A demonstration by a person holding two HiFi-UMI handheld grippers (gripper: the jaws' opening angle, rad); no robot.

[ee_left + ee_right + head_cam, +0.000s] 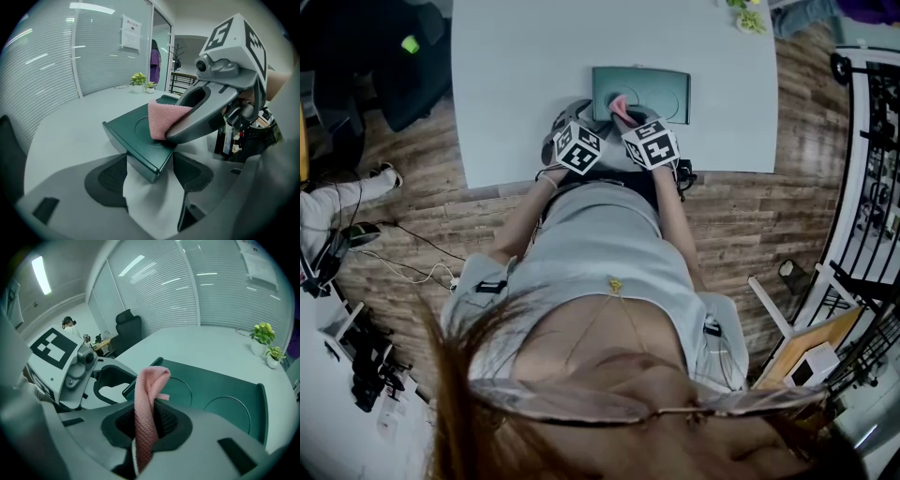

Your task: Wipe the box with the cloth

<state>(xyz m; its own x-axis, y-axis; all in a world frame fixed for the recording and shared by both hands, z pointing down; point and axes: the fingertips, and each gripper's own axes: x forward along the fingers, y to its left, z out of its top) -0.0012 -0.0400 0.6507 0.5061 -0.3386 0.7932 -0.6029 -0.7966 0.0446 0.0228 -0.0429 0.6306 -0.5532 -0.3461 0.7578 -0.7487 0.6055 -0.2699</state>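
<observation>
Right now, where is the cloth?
Head view: pinched in the right gripper, the pink cloth rests on the green box's left half, beside the left gripper.

Tight spot is the box's (pixel 666 94) near-left corner, at the desk's (pixel 516 84) near edge. The left hand-held gripper (pixel 150 173) clamps that corner, and the right hand-held gripper (pixel 145 425) with its cloth (pixel 149 394) presses in just beside it. The box's right half is open from above. There is bare desk to the left and toward the far edge. Potted plants (pixel 748 17) block the far-right corner.

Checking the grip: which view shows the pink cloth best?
Right gripper view: the pink cloth is pinched in the right gripper. Left gripper view shows its end on the green box; head view, a tiny pink patch.
</observation>
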